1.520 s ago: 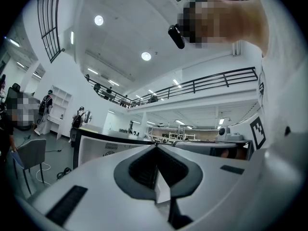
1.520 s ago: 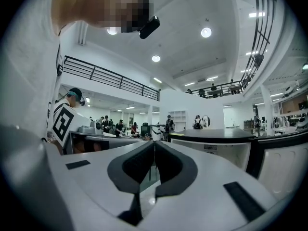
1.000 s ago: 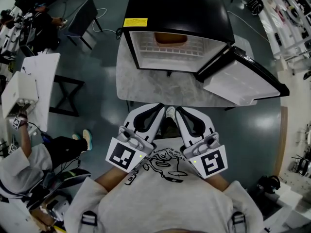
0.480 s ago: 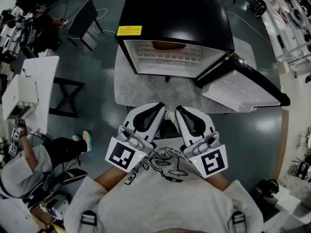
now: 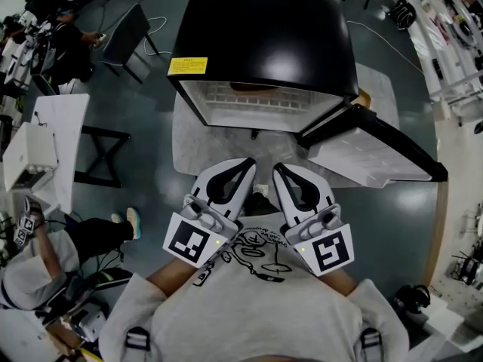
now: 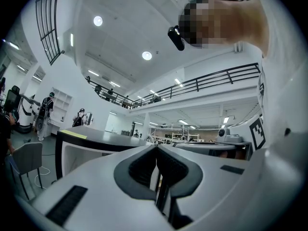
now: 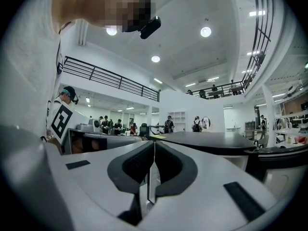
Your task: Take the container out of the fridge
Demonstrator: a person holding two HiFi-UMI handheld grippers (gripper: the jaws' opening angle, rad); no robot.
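A: Item one, left. What is the left gripper (image 5: 247, 164) doing?
B: You are holding it level near your chest, pointing it toward the fridge (image 5: 264, 29). Its jaws are sitting fully together, with nothing between them.
A: Item two, middle. Where is the container (image 5: 246, 87)?
B: It is sitting inside the fridge, seemingly toward the back of the white wire shelf (image 5: 253, 99). Only a brownish sliver is showing under the black top edge. It is lying well apart from both grippers.
A: Item three, right. What is the right gripper (image 5: 278, 169) doing?
B: It is matching the left: level, pinched closed, carrying nothing. Further right, the door (image 5: 377, 145) is hanging open.
A: Item four. What are the hazards?
B: By my reckoning, you are risking three things. Reaching in with closed jaws is likely to push the container deeper rather than catch it. The overhanging top is hiding it from your head view, so you may be aiming blind. The open door is crowding the right side, so a wide swing of the right gripper could clip it.
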